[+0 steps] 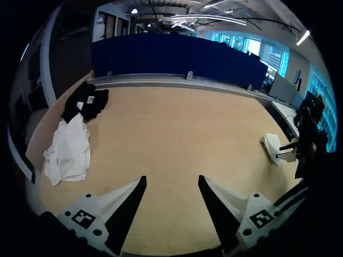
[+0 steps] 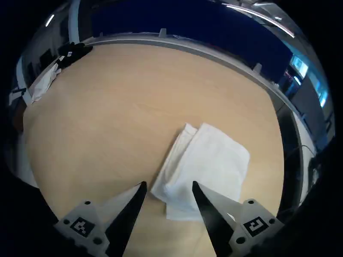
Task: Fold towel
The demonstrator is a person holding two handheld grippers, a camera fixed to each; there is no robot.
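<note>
Pale wooden desk [image 2: 107,107], backed by a dark blue partition [image 1: 171,55], carried the folded white terry towel [image 2: 210,167] near its right edge. Right tongs [image 2: 167,183] hovered spread at the towel's near corner; left tongs [image 1: 171,176] stood spread over bare wood, well apart. Judged soft, light and limp, the towel was best pinched at a corner through all layers.

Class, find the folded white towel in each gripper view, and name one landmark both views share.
Left gripper view: towel at the far right, near the table edge.
Right gripper view: towel low centre, near corner between the right gripper tips.
Shared landmark: blue partition behind the table.
</note>
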